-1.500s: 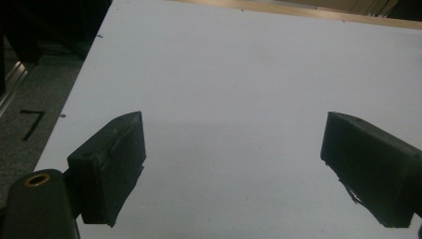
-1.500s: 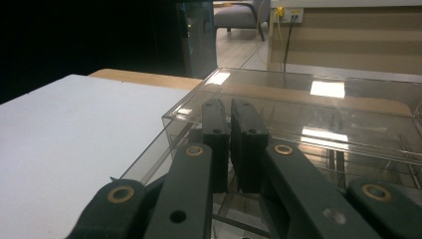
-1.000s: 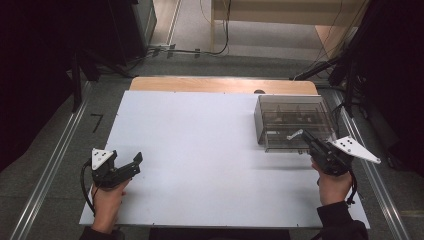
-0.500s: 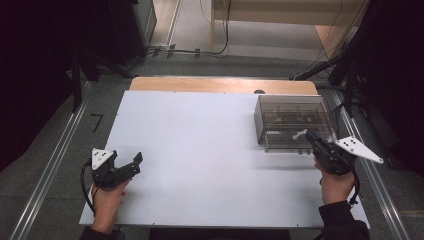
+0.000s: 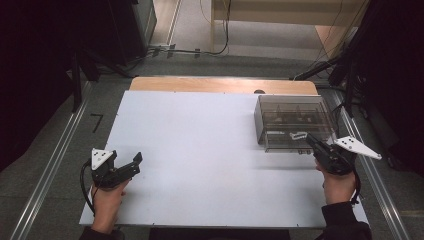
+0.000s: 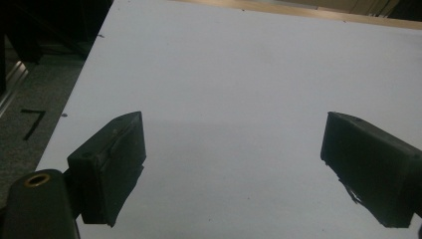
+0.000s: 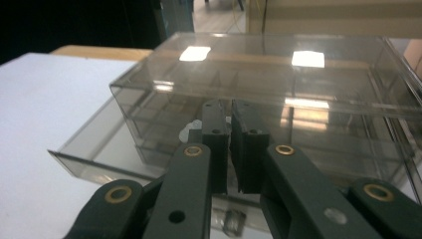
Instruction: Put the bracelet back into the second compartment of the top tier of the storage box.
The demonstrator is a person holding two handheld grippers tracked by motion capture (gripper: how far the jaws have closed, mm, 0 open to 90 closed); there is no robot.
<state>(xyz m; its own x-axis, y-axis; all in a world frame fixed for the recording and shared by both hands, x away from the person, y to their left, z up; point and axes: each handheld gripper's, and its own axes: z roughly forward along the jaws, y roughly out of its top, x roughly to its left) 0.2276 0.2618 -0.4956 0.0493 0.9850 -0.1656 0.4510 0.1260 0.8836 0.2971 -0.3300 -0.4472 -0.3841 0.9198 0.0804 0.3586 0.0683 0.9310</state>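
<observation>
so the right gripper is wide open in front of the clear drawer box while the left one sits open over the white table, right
Not quite. The right gripper is shut, its jaws pressed together with nothing visible between them, as the right gripper view shows. The rest holds: it is in front of the clear drawer box, and the left gripper is open over the white table.

White table top (image 5: 200,150), wood edge (image 5: 220,85), grey floor (image 5: 50,165), dark surrounds, cables (image 5: 200,50)
</observation>
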